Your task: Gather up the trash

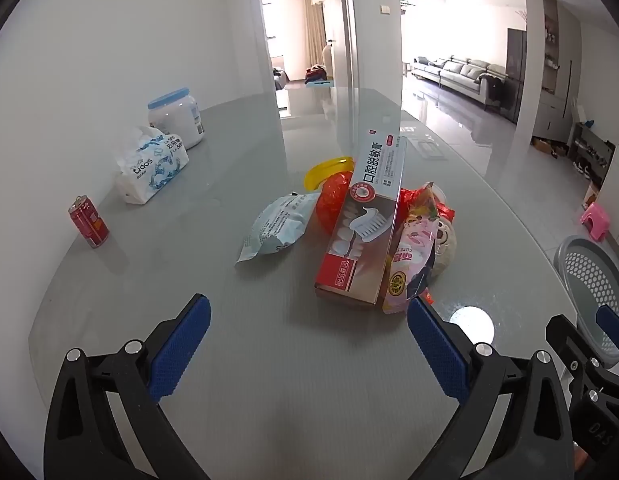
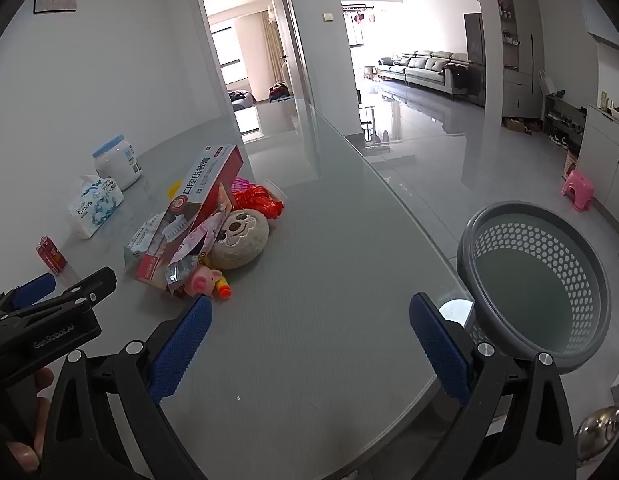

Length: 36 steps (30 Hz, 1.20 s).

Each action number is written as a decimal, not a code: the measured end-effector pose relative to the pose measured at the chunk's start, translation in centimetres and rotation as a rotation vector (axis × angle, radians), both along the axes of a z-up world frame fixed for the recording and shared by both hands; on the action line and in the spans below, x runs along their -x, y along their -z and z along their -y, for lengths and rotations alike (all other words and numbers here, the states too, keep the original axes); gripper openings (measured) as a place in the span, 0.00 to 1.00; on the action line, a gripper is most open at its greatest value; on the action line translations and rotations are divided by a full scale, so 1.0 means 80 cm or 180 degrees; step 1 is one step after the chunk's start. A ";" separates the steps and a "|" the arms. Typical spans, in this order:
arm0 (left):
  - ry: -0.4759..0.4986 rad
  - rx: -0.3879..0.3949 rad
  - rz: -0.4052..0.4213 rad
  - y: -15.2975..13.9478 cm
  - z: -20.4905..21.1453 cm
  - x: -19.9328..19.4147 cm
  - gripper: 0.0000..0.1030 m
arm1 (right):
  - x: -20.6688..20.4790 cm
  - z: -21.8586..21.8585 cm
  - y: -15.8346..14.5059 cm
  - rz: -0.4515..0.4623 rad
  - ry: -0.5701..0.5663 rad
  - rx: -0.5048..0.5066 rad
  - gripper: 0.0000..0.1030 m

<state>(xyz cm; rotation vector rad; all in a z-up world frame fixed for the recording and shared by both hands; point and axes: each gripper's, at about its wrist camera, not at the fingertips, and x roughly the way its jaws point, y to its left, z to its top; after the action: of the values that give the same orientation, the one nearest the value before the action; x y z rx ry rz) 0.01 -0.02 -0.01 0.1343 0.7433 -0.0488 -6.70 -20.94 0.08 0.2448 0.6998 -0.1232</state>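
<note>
Grey table bears toothpaste box, tissue pack, red can, white jar

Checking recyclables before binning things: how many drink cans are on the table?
1. A red can stands upright near the wall edge of the table, left of the trash pile and in front of the tissue pack. The pile could hide others.

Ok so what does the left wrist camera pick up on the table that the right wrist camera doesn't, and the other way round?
Only the left wrist view shows the light blue pouch fully and the yellow lid behind the pile. Only the right wrist view shows the pink pig toy, the round plush face and the inside of the grey basket, which holds nothing. Both show the toothpaste box, red can, tissue pack and white jar; both grippers are open.
</note>
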 end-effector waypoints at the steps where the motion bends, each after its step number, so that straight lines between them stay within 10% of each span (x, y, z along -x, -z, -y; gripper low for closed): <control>1: 0.0002 0.0002 0.0002 0.000 0.000 0.000 0.94 | 0.000 0.000 0.000 -0.0001 -0.0001 -0.0001 0.92; 36: 0.0001 0.0020 0.0057 -0.012 -0.007 0.002 0.94 | 0.005 -0.004 -0.008 0.0018 -0.0006 0.0003 0.92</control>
<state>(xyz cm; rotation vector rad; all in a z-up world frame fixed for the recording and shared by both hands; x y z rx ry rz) -0.17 0.54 0.93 0.1289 0.7251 -0.0501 -7.13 -20.66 0.70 0.2436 0.6942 -0.1210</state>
